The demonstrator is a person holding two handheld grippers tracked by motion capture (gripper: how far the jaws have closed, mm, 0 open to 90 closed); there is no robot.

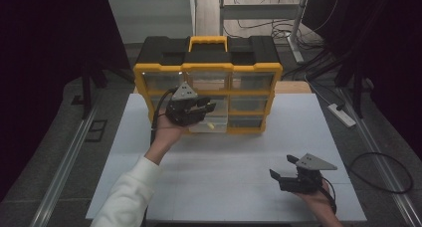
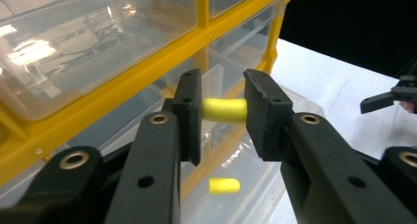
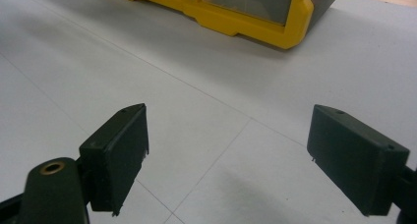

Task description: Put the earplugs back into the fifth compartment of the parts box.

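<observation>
A yellow and black organiser (image 1: pixel 207 67) with clear drawers stands at the far side of the white table. One clear drawer (image 1: pixel 213 121) is pulled out at its lower middle. My left gripper (image 1: pixel 201 109) hovers over that drawer, shut on a small yellow foam plug (image 2: pixel 224 110) held crosswise between the pads. A second yellow plug (image 2: pixel 224 185) lies in the drawer below it. My right gripper (image 1: pixel 283 170) rests low near the table's front right, jaws wide open with nothing between them (image 3: pixel 228 160).
The organiser's yellow corner (image 3: pixel 290 32) lies ahead of the right gripper. A power strip (image 1: pixel 341 113) and cables lie on the floor to the right of the table (image 1: pixel 239 162). Metal rails run along both sides.
</observation>
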